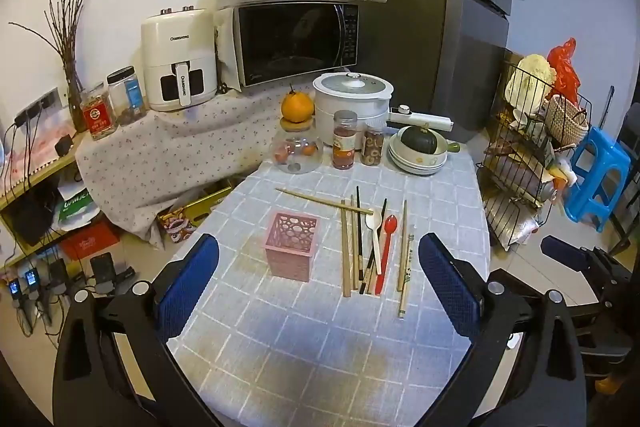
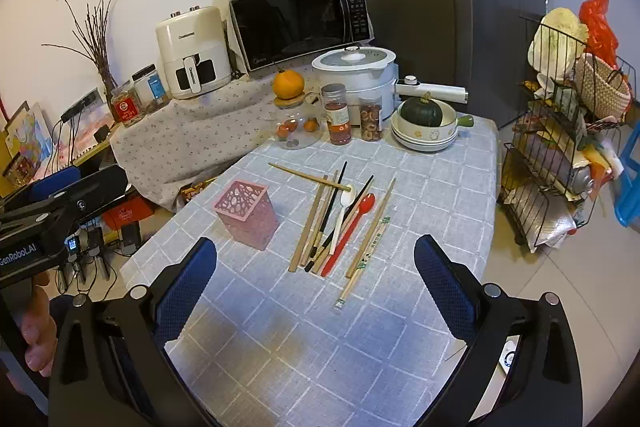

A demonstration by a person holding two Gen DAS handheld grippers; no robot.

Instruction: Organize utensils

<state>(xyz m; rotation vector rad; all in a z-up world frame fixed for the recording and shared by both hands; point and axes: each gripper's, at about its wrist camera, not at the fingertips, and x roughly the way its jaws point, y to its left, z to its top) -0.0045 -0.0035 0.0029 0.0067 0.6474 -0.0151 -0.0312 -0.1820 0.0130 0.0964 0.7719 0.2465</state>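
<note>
Nothing is sorted yet: on the checked tablecloth [image 1: 304,367] the pink perforated holder [image 1: 292,251] stands empty, with chopsticks [image 1: 345,251], a white spoon [image 1: 374,235] and a red spoon [image 1: 386,247] lying loose just beside it. The left gripper [image 1: 318,287] and right gripper [image 2: 316,291] hover wide open, holding nothing. The next move, I judge, calls for lowering one over a single utensil and pinching its handle clear of its neighbours.

A pale grey-blue cloth with a white grid of lines covers the table [image 1: 320,367]. The square plastic utensil holder [image 1: 292,251] is pink, its walls pierced with oval holes. Among the tan wooden chopsticks [image 1: 346,251] lie black lacquered chopsticks [image 1: 359,227], a white plastic spoon [image 1: 374,231] and a red plastic spoon [image 1: 387,247]. The left claw [image 1: 318,287] and the right claw [image 2: 316,287] each carry blue dimpled pads on black frames. The round squash [image 2: 421,111] is dark green; the round orange fruit [image 2: 288,83] is bright orange.
</note>
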